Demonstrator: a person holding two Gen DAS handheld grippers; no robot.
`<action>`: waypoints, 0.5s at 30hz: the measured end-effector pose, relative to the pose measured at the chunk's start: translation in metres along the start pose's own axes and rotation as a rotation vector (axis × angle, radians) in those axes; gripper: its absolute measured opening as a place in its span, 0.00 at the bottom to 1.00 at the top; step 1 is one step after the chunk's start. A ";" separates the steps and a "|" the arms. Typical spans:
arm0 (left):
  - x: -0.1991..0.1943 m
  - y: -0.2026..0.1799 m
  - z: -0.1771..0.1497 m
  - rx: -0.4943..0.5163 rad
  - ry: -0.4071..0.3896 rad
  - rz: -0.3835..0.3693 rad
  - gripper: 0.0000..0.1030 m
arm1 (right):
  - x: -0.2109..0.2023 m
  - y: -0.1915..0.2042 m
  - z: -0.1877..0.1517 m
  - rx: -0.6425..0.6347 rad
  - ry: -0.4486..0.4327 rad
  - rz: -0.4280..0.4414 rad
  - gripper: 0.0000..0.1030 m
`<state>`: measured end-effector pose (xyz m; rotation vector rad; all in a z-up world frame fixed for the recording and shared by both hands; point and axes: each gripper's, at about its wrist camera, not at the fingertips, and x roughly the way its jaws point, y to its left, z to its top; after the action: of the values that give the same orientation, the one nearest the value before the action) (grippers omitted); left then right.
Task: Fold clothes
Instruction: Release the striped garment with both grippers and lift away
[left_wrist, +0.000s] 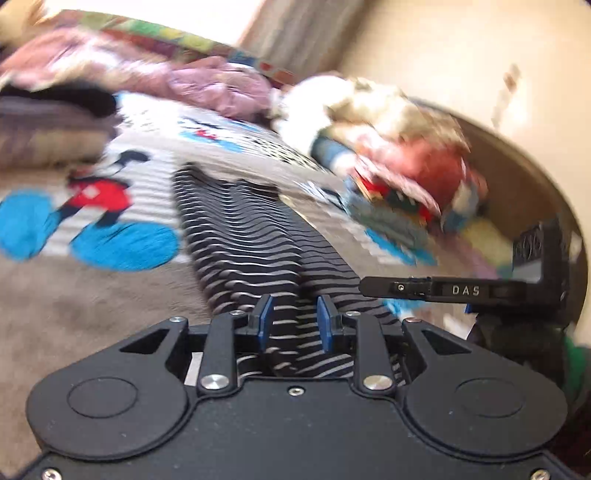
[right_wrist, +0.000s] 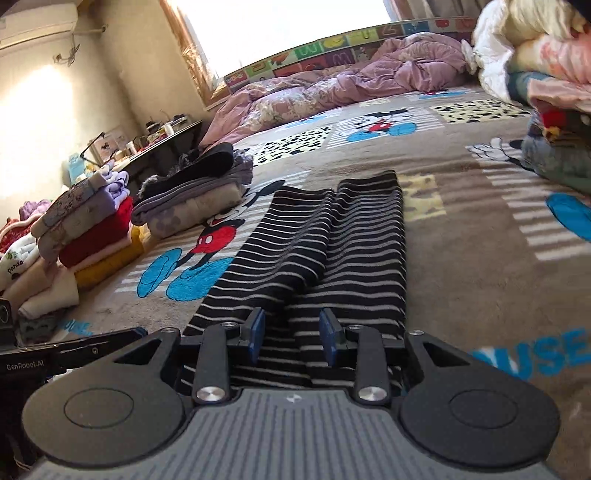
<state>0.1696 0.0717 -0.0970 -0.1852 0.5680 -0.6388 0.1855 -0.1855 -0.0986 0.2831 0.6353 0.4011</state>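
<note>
Black grippers, blue fingers

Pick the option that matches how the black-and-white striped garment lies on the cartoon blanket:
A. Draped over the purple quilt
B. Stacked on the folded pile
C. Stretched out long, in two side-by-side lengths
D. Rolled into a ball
C: the striped garment lies flat and elongated on the cartoon blanket, its two lengths side by side.

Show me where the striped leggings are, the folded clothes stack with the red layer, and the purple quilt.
striped leggings (right_wrist: 314, 236), right wrist view, where the two legs meet.
folded clothes stack (right_wrist: 98, 230), right wrist view, on its red layer.
purple quilt (right_wrist: 369, 77), right wrist view, on its crumpled middle.
</note>
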 end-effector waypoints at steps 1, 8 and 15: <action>0.008 -0.006 -0.001 0.051 0.023 0.023 0.22 | -0.007 -0.004 -0.009 0.012 -0.011 -0.012 0.33; 0.040 0.005 -0.014 0.067 0.152 0.151 0.22 | -0.029 -0.002 -0.059 -0.185 -0.022 -0.095 0.33; 0.012 -0.015 -0.016 0.120 0.086 0.181 0.50 | -0.063 0.000 -0.079 -0.305 -0.069 -0.083 0.37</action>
<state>0.1610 0.0521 -0.1105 0.0066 0.6193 -0.5050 0.0899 -0.2033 -0.1270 -0.0203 0.5084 0.4009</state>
